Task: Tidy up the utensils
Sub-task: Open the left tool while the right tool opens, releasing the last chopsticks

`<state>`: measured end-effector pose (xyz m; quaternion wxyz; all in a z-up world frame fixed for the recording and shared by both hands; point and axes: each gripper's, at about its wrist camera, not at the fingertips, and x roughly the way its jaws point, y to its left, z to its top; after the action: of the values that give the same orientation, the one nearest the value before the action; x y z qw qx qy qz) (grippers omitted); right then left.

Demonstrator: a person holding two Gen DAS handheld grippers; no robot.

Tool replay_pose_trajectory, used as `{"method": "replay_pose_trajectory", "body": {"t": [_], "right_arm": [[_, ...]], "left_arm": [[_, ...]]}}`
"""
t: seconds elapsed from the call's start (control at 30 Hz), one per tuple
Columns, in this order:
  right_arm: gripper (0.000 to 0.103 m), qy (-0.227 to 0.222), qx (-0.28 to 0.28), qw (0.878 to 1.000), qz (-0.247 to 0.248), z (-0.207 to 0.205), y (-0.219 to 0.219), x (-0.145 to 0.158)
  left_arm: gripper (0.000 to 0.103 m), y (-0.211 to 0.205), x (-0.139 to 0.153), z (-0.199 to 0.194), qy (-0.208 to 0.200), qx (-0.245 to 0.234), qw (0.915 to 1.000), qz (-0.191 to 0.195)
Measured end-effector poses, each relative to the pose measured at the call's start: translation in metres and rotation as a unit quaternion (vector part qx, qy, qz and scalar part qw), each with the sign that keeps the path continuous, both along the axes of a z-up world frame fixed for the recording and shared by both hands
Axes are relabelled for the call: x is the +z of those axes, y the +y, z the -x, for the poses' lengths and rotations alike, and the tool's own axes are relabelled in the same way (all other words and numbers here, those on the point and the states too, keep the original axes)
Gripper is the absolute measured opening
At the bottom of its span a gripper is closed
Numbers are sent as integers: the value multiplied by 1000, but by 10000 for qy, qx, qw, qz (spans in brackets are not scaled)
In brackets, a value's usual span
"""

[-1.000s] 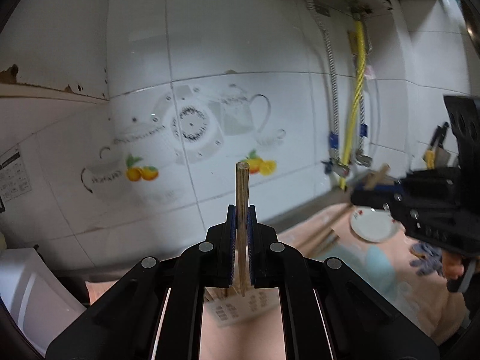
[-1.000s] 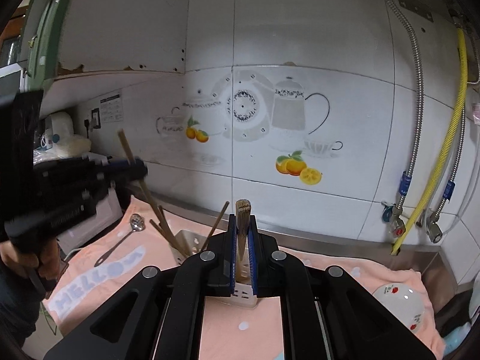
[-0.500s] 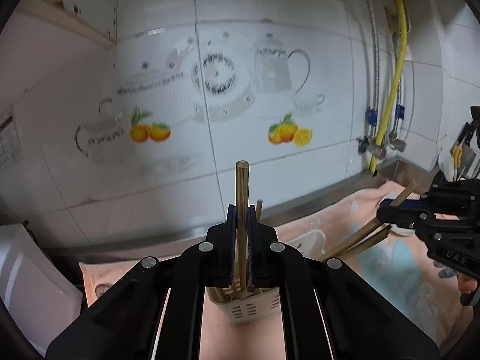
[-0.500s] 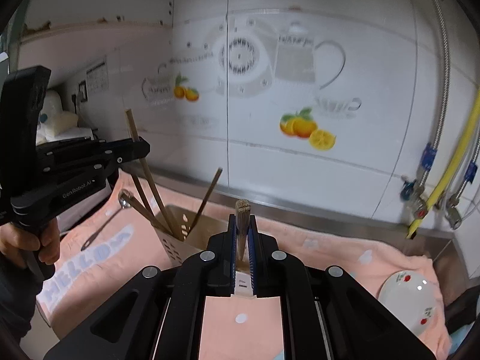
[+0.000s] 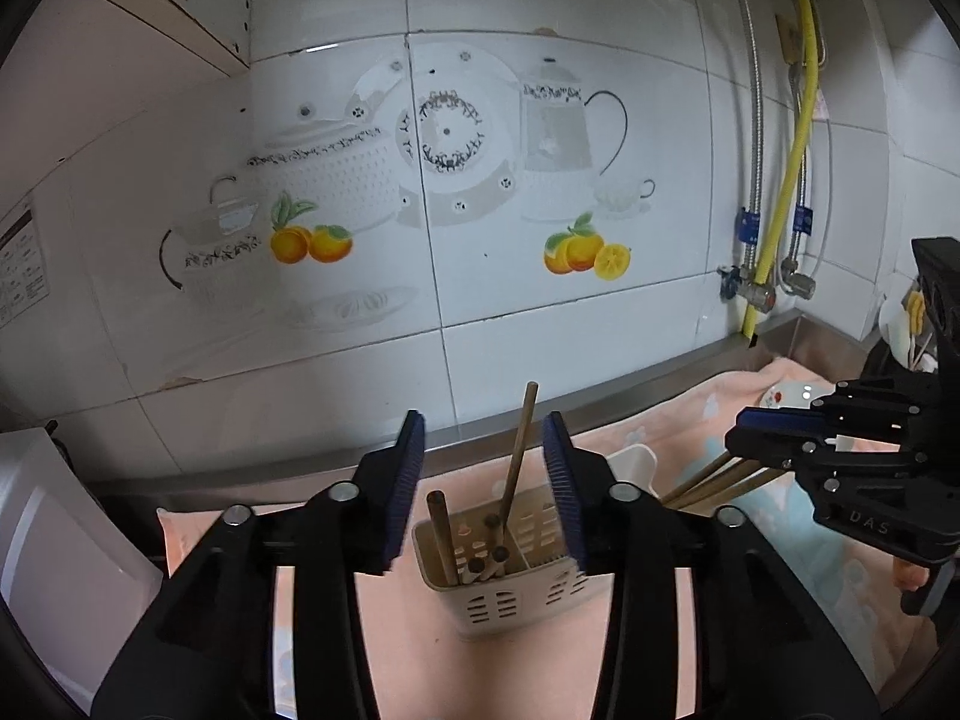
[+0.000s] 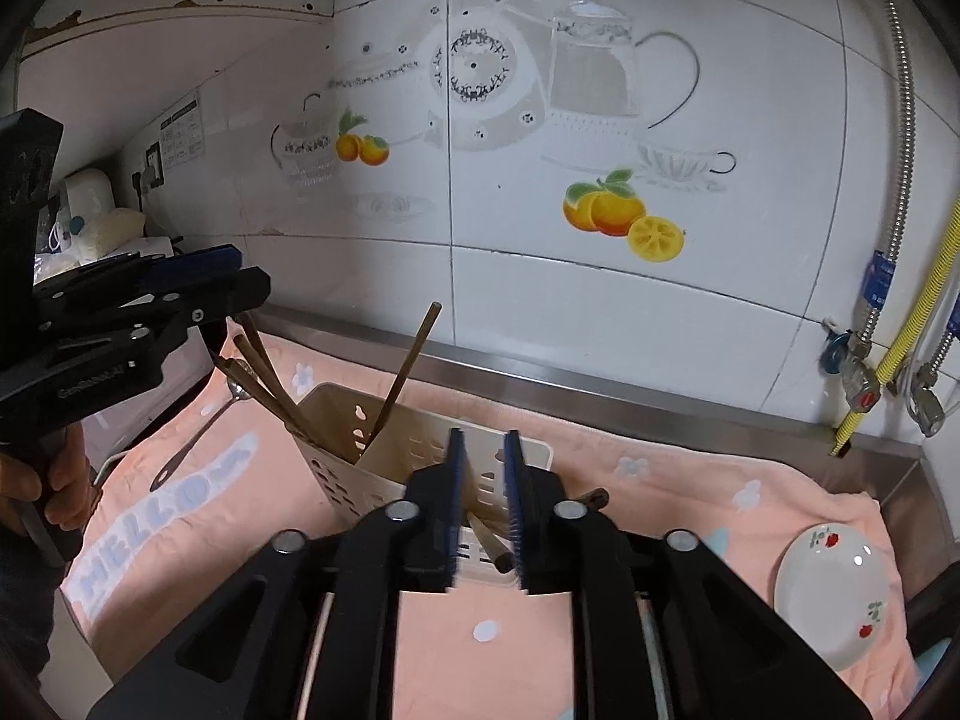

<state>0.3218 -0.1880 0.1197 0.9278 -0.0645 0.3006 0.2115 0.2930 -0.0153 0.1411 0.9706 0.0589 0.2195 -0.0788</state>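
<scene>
The utensil holder (image 5: pixel 510 576) stands on the pink towel (image 6: pixel 570 648), directly ahead of and below both grippers. The left gripper (image 5: pixel 485 483) has just been opening; its jaws are spread, and the chopsticks (image 5: pixel 517 456) stand free in the holder, leaning up toward the wall, touching neither pad. The right gripper (image 6: pixel 483 504) has also just parted slightly, with a dark stick tilted loosely in the gap. The holder's compartments are half hidden behind the fingers. A spoon (image 6: pixel 198 438) lies left of the holder, nearer the left hand.
</scene>
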Motion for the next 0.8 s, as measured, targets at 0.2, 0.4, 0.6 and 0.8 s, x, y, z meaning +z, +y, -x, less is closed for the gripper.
{"method": "replay_pose_trajectory", "body": {"t": [0.2,0.4,0.6,0.8], "right_arm": [[31,-146,-68,9998,-68,16,-6,5],[40,-191,-139,9996,-130,37,-11,0],[46,-160,-236,9995,-153,54,-16,-9],[57,-75,-317,9993,-156,68,-18,-21]], "left_arm": [[61,3,6,18,-133,52,9999,-31],[74,10,3,43,-191,113,9998,13],[87,14,-9,65,-153,176,9997,44],[96,18,-23,80,-56,223,9997,59]]}}
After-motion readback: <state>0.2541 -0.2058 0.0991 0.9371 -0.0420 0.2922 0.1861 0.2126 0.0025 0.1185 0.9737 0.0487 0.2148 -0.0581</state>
